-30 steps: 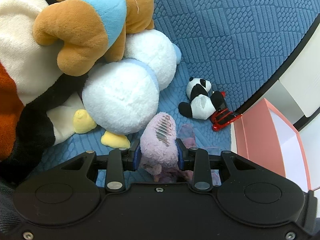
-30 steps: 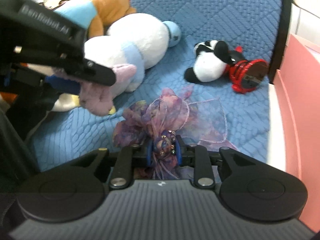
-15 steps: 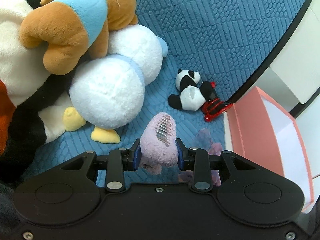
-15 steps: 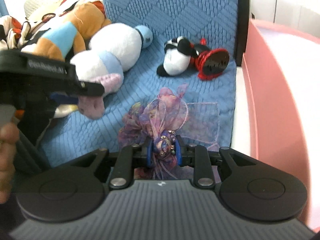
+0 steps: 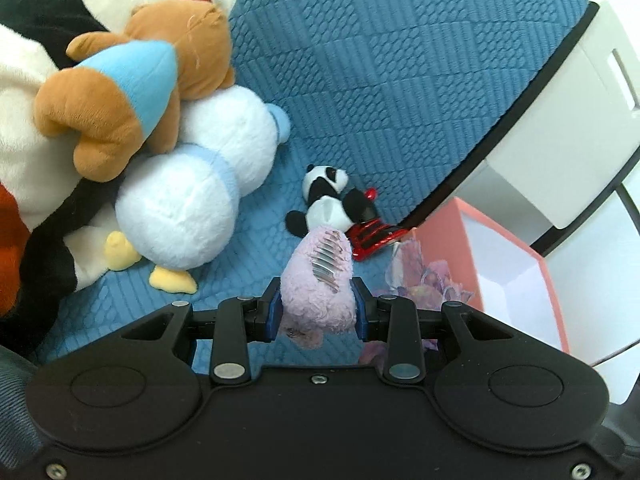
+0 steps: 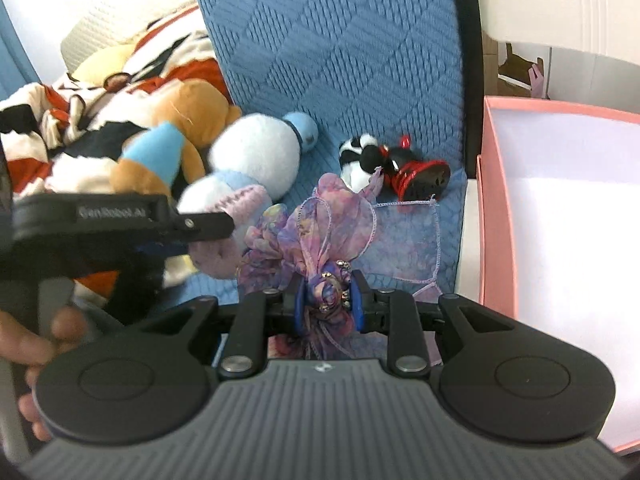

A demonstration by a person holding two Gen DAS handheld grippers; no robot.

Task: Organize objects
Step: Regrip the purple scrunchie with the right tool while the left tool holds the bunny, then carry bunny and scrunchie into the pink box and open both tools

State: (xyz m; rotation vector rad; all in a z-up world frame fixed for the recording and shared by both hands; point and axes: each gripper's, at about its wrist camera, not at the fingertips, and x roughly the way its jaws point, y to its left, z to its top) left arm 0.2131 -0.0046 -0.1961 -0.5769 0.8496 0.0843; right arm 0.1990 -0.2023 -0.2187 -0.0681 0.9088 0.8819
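Surface: blue quilted cushion (image 5: 400,80) with upright backrest; white furniture beyond its right edge. Pink box (image 6: 560,240), white inside, just beside the cushion.

Left gripper (image 5: 316,312): clamped on a pink plush toy (image 5: 320,284), lifted clear of the seat.

Right gripper (image 6: 327,300): clamped on the beaded knot of a purple organza bow (image 6: 320,232) (its sheer tail hangs over the cushion).

Lying on the cushion: small panda plush (image 5: 328,200), red object (image 5: 372,236) touching it, white plush (image 5: 192,192), brown plush (image 5: 120,100).
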